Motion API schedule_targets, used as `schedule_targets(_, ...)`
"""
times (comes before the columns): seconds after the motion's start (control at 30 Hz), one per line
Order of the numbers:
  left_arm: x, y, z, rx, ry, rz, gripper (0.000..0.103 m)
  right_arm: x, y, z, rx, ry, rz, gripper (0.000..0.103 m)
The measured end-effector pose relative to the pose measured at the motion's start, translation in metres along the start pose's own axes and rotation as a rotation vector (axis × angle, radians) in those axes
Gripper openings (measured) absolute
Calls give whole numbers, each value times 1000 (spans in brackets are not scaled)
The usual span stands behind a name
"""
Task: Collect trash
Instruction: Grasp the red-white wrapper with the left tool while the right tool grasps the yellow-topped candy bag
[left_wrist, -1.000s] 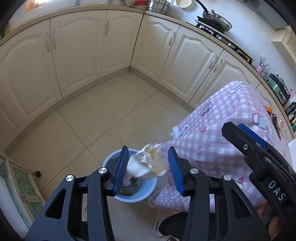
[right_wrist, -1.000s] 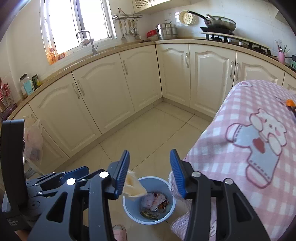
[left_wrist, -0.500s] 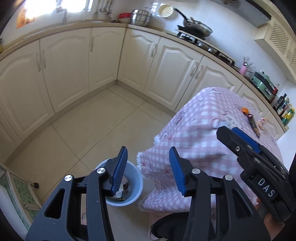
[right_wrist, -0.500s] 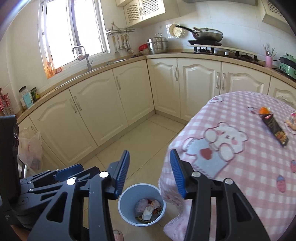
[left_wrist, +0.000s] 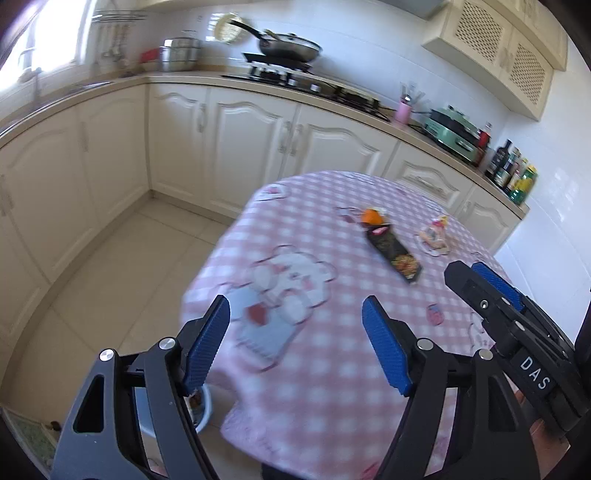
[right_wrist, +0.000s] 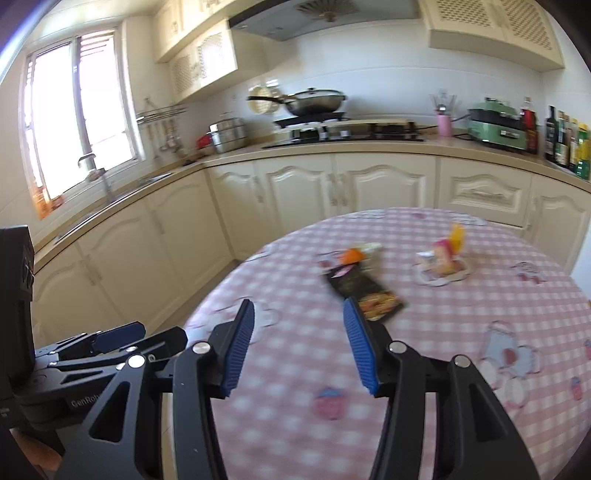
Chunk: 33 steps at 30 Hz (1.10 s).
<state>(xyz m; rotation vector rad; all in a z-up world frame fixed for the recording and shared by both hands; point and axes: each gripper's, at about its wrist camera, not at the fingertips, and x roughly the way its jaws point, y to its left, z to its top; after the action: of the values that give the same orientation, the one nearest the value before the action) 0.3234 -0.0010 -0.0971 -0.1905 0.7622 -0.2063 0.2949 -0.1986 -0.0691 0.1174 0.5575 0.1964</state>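
Observation:
A round table with a pink checked cloth (left_wrist: 332, 369) (right_wrist: 424, 369) carries trash: a black snack wrapper (left_wrist: 393, 253) (right_wrist: 364, 291), an orange scrap (left_wrist: 372, 216) (right_wrist: 351, 255) behind it, and a small yellow-pink wrapper (left_wrist: 435, 236) (right_wrist: 445, 258) to the right. My left gripper (left_wrist: 295, 339) hangs over the table's near edge, jaws opening, nothing between them. My right gripper (right_wrist: 297, 345) is also over the cloth, jaws opening and empty, its right finger just short of the black wrapper. A blue bin (left_wrist: 201, 406) peeks out on the floor behind the left finger.
Cream cabinets (right_wrist: 303, 192) curve around the room under a counter holding a wok (right_wrist: 314, 101), pots (right_wrist: 225, 134), a pink cup (right_wrist: 445, 123), a green appliance (right_wrist: 496, 123) and bottles (right_wrist: 565, 138). Tiled floor (left_wrist: 122, 273) lies left of the table. The other gripper shows at each frame's edge.
Both grippers swung up and right from above the blue bin to over the table. The crumpled paper left the left jaws and lies in the bin. Both jaws have widened, the left more.

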Motion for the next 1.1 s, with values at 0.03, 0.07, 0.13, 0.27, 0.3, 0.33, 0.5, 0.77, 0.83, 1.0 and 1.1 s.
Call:
schedule_targets(0.03,10,-13,5,14,12,-19,71,-1,-17,4,12,-2,-27,51)
schedule_targets(0.07,17,-24,8,24,24,-29,71,0,-28,5,19,-1,-41,51)
schedule_targets(0.13,32,-44,12,46,42,-43,71,2,-54,10,35,3,-74,51)
schedule_targets(0.27,64,-67,26,46,81,-68,71,11,-87,17,54,19,-109,52)
schedule_targets(0.3,72,-72,30,41,87,-65,71,15,-95,18,60,27,-112,52)
schedule_targets(0.33,79,-77,34,40,90,-58,71,17,-100,19,65,34,-114,52)
schedule_targets(0.5,121,-84,47,33,135,-42,71,41,-125,23,76,67,-123,52)
schedule_targets(0.77,157,-97,52,71,169,-10,43,86,-150,33,153,126,-111,57)
schedule_targets(0.83,158,-100,53,85,164,-19,32,97,-155,36,185,137,-103,58)
schedule_targets(1.0,146,-94,56,81,125,-52,19,124,-165,42,256,169,-95,58)
schedule_targets(1.1,131,-85,59,67,88,-67,16,136,-170,45,282,181,-90,57)
